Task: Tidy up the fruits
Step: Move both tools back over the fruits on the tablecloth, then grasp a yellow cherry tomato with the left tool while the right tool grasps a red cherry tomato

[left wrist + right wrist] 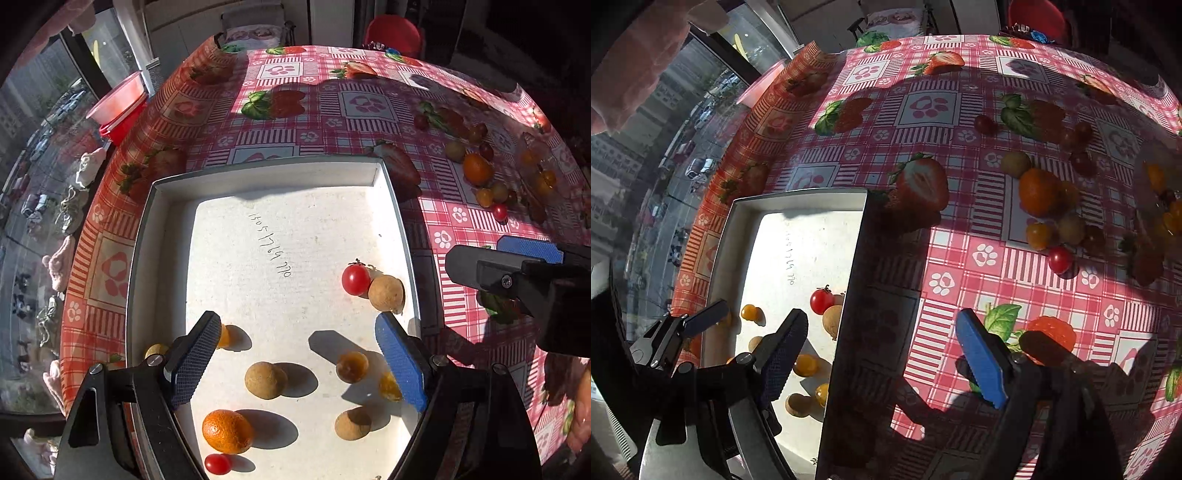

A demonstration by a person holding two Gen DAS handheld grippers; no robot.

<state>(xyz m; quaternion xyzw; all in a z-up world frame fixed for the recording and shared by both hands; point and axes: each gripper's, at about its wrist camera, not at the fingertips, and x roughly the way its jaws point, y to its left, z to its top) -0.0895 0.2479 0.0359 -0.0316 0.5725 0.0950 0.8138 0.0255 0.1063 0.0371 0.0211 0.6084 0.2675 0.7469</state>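
Tan fruit (265, 380) between left tongs (301, 363)

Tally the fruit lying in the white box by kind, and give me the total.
Red cherry tomatoes: 2
Small yellow-orange tomatoes: 4 (two partly hidden by the gripper)
Tan round fruits: 3
Orange: 1
Total in the box: 10
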